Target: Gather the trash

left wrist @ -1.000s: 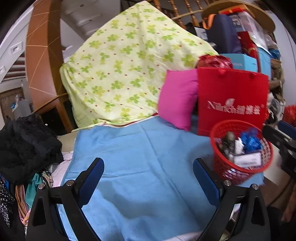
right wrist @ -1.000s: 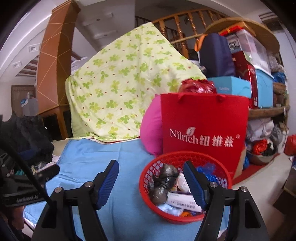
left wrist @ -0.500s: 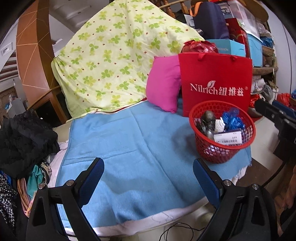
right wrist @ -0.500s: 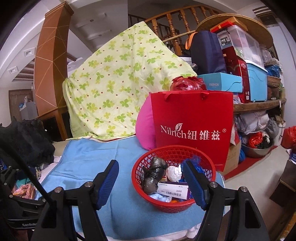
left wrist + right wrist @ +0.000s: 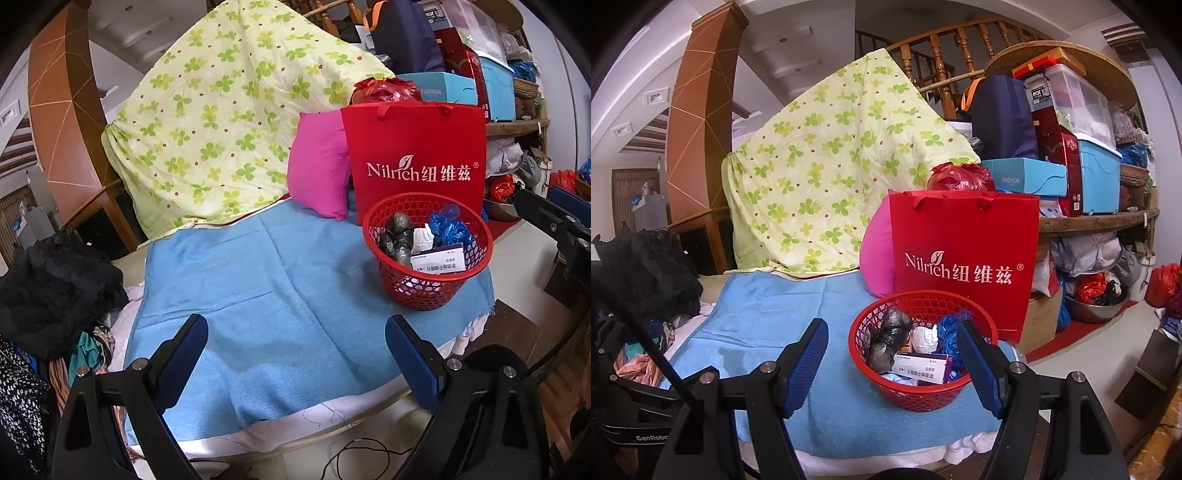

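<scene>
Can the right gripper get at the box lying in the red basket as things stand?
Probably yes. The right gripper is open and empty, the red basket has no lid, and the box lies on top nearest the gripper with nothing between them.

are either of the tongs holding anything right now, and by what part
Nothing is held. The left tongs and right tongs both stand open and empty.

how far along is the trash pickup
Done, it seems: the red basket on the blue towel already holds dark wads, a white wad, blue plastic and a box. In hand: nothing; left gripper and right gripper are open and empty. Left: no loose trash shows on the towel.
</scene>
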Available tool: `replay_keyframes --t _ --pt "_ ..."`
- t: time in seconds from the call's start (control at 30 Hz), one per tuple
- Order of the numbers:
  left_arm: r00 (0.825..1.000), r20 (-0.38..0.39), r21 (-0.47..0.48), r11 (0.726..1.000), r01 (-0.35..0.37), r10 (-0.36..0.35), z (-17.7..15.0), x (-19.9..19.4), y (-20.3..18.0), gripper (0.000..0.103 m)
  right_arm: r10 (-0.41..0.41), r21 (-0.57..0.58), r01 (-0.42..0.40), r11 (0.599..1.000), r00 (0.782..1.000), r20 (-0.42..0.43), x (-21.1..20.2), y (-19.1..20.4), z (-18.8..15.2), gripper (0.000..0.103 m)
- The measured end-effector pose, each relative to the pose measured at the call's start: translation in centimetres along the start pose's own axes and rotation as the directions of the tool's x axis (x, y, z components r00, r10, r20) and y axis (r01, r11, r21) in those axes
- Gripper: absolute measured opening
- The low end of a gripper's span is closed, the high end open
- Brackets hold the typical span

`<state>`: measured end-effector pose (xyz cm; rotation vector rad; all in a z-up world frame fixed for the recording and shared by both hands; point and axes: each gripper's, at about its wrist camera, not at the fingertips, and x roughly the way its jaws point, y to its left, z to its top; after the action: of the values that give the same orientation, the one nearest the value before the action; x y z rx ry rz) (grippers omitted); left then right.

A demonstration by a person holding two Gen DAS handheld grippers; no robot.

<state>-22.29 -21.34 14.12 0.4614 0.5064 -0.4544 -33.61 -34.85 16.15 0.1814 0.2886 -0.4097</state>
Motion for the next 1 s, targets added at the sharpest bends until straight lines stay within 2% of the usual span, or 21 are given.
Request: replay_keyframes --t 0.33,1.0 --pt "0.999 0.039 0.002 1.0 -0.028 0.028 0.8 -2.1 0.3 0.097 -0.008 -0.059 0.011 0.998 0.999 0.041 -2.3 0.6 0.7 0.075" --pt "0.99 0.112 -0.01 0.996 -0.09 0.09 1.8 -5.8 1.0 0.097 -0.007 -0.057 0.01 0.998 0.999 0.053 -4.5 0.0 0.9 0.075"
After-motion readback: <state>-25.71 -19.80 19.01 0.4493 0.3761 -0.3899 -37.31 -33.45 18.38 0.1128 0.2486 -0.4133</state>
